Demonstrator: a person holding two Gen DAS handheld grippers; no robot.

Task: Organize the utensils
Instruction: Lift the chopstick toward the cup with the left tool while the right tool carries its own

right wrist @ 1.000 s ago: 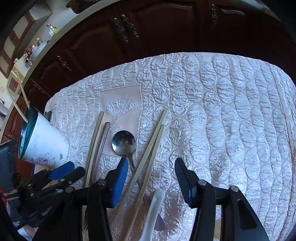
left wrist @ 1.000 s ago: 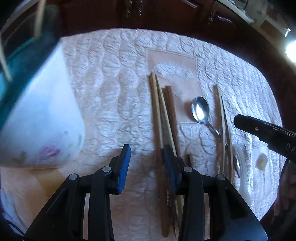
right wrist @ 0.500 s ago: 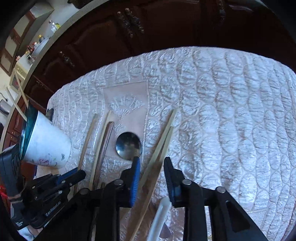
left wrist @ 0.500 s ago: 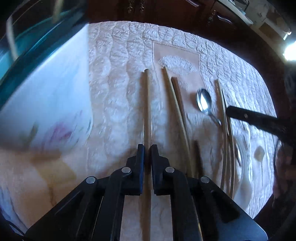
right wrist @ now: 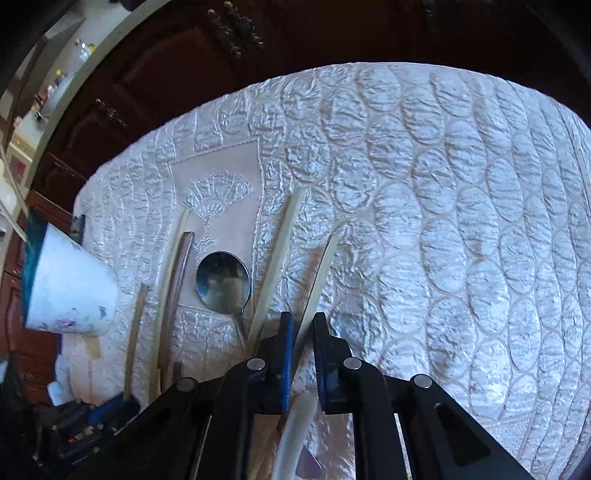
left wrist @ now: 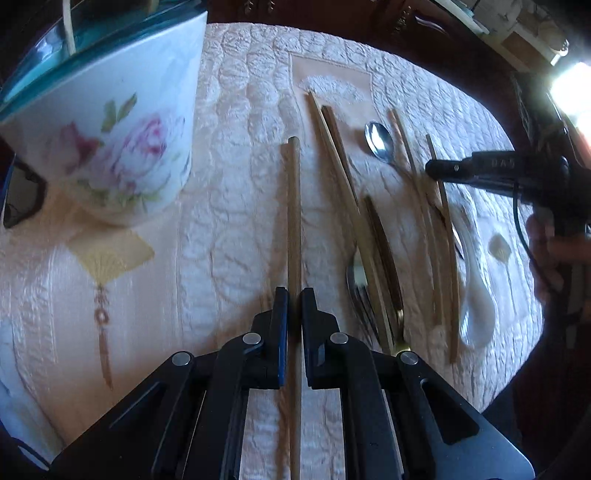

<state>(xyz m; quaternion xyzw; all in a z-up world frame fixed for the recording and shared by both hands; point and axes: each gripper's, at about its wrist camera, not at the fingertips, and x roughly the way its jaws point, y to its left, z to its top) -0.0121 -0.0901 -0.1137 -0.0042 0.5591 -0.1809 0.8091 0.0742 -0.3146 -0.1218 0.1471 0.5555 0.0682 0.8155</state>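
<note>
My left gripper (left wrist: 294, 295) is shut on a wooden chopstick (left wrist: 294, 206) and holds it pointing forward, just right of the white floral cup (left wrist: 118, 122) with a teal rim. My right gripper (right wrist: 302, 321) is shut on a pale chopstick (right wrist: 320, 269), lifted off its partner chopstick (right wrist: 275, 266). A metal spoon (right wrist: 223, 282) lies left of that pair; it also shows in the left wrist view (left wrist: 379, 142). Two more chopsticks (left wrist: 338, 158), a fork (left wrist: 360, 291) and a white ceramic spoon (left wrist: 476, 295) lie on the quilted tablecloth (right wrist: 443, 221).
The cup holds sticks (left wrist: 67, 22) and appears in the right wrist view (right wrist: 70, 284) at the table's left. Dark wooden cabinets (right wrist: 221, 66) stand beyond the table's far edge. A brown-handled utensil (left wrist: 382, 251) lies beside the fork.
My left gripper has closed on a chopstick and carried it left toward the cup. My right gripper has closed on one chopstick of the right pair and raised it.
</note>
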